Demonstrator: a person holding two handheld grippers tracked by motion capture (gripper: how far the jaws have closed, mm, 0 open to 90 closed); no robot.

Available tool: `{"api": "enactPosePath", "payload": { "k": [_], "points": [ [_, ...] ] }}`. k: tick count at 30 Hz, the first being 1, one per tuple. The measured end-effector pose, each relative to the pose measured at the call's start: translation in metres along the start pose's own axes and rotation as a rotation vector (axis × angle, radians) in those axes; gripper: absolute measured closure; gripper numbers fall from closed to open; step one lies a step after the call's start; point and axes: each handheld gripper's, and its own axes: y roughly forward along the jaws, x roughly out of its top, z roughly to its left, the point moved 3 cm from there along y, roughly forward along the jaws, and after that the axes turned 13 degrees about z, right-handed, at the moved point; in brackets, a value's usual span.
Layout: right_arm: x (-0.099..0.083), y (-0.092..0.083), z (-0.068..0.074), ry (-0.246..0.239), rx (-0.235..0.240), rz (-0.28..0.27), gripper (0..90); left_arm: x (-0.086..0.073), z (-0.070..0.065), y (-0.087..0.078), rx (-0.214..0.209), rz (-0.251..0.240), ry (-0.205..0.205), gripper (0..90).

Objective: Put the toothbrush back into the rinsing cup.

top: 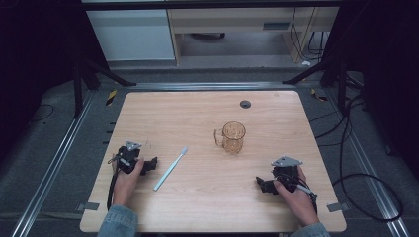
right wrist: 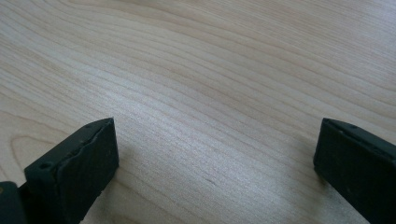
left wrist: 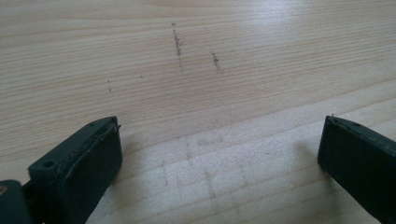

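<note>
Near the table's (top: 207, 207) front edge, the left gripper (top: 148, 165) and right gripper (top: 263, 184) rest with jaws wide, holding nothing. The toothbrush (top: 170, 168) lies just beside the left gripper, light and stiff, best pinched mid-handle. Farther in, right of centre, the glass mug (top: 232, 137) stands upright: likely fragile, slippery, best gripped by its handle.

In the high view, our forearms are cut off by the bottom edge. The hands cover much of the left gripper (top: 148, 164) and the right gripper (top: 264, 184). The toothbrush (top: 170, 168) bristles are too small to make out. In both gripper views, the 2 jaws run off the bottom edge.
</note>
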Motion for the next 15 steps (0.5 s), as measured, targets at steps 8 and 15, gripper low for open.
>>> {"api": "enactPosePath", "payload": {
  "k": [8, 15],
  "points": [
    [0.0, 0.0, 0.0, 0.007, -0.002, -0.001, 0.4, -0.002, 0.004, -0.017, -0.022, -0.056, -0.012, 3.9],
    [0.0, 0.0, 0.0, 0.006, -0.003, -0.001, 0.4, 0.008, -0.002, -0.054, -0.048, -0.14, -0.019, 5.1]
  ]
}}
